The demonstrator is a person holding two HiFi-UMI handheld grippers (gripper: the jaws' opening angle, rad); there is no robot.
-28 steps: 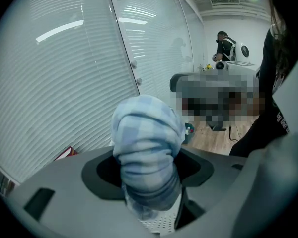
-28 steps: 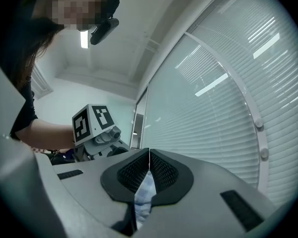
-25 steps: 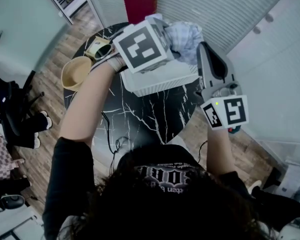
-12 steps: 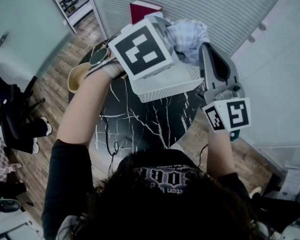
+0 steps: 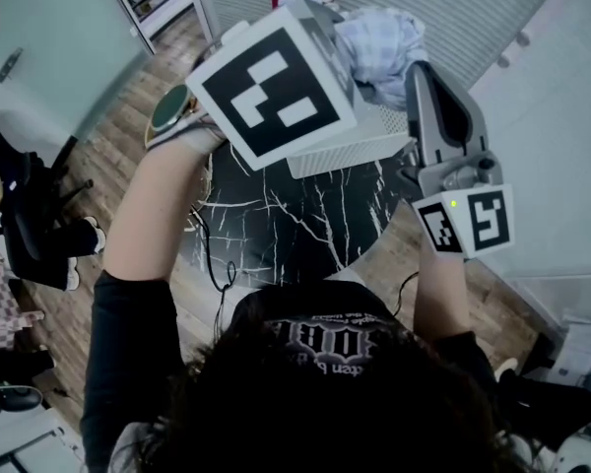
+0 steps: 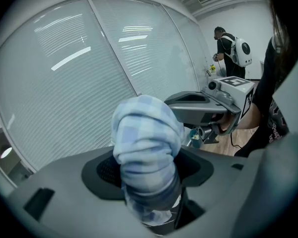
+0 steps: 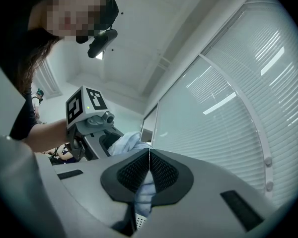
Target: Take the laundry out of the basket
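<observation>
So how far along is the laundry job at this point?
Done: no laundry shows set down outside the white basket yet. In hand: the blue checked cloth is clamped by both the left gripper and the right gripper, above the basket on the black table. Left: carry it clear and put it down; whether more lies inside is hidden.

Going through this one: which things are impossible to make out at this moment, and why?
- Inside of the basket, head view: covered by the marker cube on the left gripper; whether laundry remains is unknown.
- The checked cloth, every view: bunched up, garment type unclear.
- The distant person, left gripper view: too small for detail.
</observation>
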